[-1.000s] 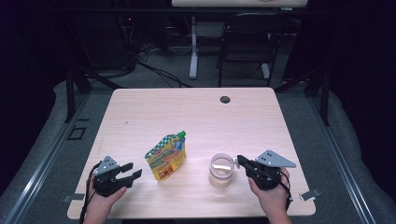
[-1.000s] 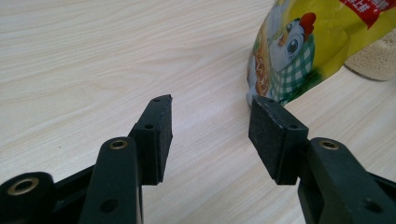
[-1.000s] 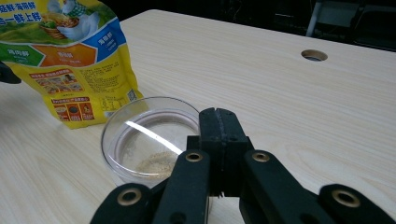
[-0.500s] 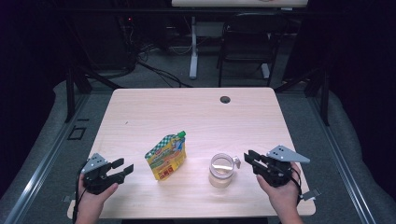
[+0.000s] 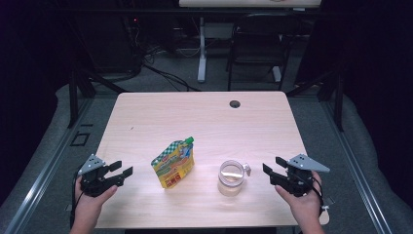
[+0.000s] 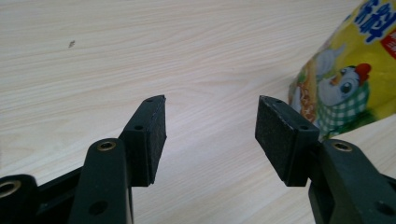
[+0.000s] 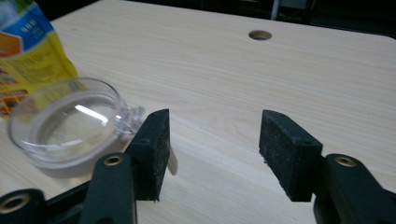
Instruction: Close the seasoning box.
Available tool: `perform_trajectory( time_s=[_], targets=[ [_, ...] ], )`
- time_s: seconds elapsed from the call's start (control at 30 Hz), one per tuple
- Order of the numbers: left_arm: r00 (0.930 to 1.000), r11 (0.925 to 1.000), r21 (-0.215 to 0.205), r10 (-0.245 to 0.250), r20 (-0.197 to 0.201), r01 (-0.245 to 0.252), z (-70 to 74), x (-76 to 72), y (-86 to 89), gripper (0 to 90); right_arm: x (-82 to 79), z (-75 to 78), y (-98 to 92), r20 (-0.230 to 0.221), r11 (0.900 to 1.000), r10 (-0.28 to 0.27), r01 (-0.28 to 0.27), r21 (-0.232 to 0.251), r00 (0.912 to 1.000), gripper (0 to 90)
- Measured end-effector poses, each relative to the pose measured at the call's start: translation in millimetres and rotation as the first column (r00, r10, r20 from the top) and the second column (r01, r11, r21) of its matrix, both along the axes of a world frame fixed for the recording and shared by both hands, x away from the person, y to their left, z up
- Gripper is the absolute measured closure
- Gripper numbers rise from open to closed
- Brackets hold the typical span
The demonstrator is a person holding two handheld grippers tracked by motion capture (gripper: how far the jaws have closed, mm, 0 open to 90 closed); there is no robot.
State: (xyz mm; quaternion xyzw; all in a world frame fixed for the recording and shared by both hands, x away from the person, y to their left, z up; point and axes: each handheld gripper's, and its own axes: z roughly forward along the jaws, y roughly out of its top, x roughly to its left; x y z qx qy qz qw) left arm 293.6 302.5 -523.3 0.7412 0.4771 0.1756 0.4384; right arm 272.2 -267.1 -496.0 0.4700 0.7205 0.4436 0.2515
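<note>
High view: light wood counter (image 5: pixel 160 117), a round cable hole (image 5: pixel 235 104) near its far edge. A yellow spouted pouch (image 5: pixel 173 163) with a green cap stands left of centre, leaning a bit. A clear plastic cup (image 5: pixel 231 176) with a small handle tab sits right of it, near but apart. The left gripper (image 5: pixel 122 170) is held at the near left edge of the counter, fingers spread and pointing toward the pouch, well short of it. The right gripper (image 5: pixel 273 166) is at the near right, fingers spread and pointing toward the cup, not touching. A grey three-cornered plate sits on top of each gripper.

Left gripper view: left gripper (image 6: pixel 211 123) fingers spread, bare counter between them, nothing pinched. The pouch (image 6: pixel 343 77) is at the right edge, beyond the right-hand finger, showing a cartoon chicken and green check print.

Right gripper view: right gripper (image 7: pixel 215 135) fingers spread, only wood grain between them. The cup (image 7: pixel 65 121) sits at left, just beside the left-hand finger; contact cannot be told. The pouch (image 7: pixel 25 42) stands behind the cup. The cable hole (image 7: pixel 260 35) is toward the far edge.
</note>
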Motion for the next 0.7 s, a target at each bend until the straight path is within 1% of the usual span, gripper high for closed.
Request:
perform_trajectory(
  time_s=[0.03,0.1,0.17,0.23,0.3,0.33,0.37,0.47,0.5,0.6,0.7],
  targets=[
    [0.9999,0.9999,-0.005,0.011,0.004,-0.011,-1.9,0.8,2.3,43.3,0.6,-2.0,-2.3,-0.007,1.0,-0.007,0.007,-0.009,1.0,40.7],
    [0.9998,0.9998,-0.001,0.02,-0.008,-0.02,-4.5,1.2,7.8,43.3,0.7,-5.5,-7.6,-0.005,1.0,-0.017,0.016,-0.025,0.9999,38.8],
    [0.9995,0.9996,0.008,0.027,-0.015,-0.027,-7.5,0.7,12.6,43.3,-0.2,-9.8,-12.4,-0.004,1.0,-0.023,0.023,-0.019,0.9997,38.1],
    [0.9992,0.9994,0.008,0.034,-0.021,-0.034,-11.0,-0.5,16.8,43.3,-2.4,-15.0,-17.2,-0.004,0.999,-0.031,0.031,-0.03,0.9995,37.4],
    [0.999,0.9993,0.015,0.036,-0.027,-0.035,-14.1,-2.6,20.9,43.3,-5.1,-21.3,-21.4,-0.01,0.999,-0.041,0.041,-0.027,0.9991,37.5],
    [0.9988,0.9991,0.018,0.038,-0.03,-0.038,-15.9,-3.5,22.7,43.3,-6.8,-24.4,-23.6,-0.007,0.998,-0.049,0.049,-0.028,0.9988,37.5],
    [0.9987,0.999,0.014,0.042,-0.029,-0.041,-17.9,-4.2,24.4,43.3,-8.2,-27.9,-25.3,-0.001,0.998,-0.057,0.057,-0.018,0.9984,37.5],
    [0.998,0.9986,-0.002,0.053,-0.035,-0.053,-23.1,-5.6,28.5,43.3,-10.7,-34.9,-30.4,-0.005,0.996,-0.09,0.09,-0.011,0.9959,37.4],
    [0.9978,0.9987,-0.003,0.052,-0.042,-0.052,-24.5,-5.7,29.4,43.3,-11.1,-36.4,-31.4,0.0,0.995,-0.096,0.096,-0.017,0.9954,37.3],
    [0.9975,0.9986,0.003,0.052,-0.047,-0.052,-30.4,-5.5,30.6,43.4,-12.2,-40.5,-33.1,0.026,0.993,-0.112,0.113,-0.031,0.9934,37.3],
    [0.9976,0.9984,0.031,0.048,-0.05,-0.047,-35.2,-5.3,30.3,43.4,-15.0,-43.5,-34.0,0.047,0.993,-0.12,0.12,-0.01,0.9917,37.3]
  ],
)
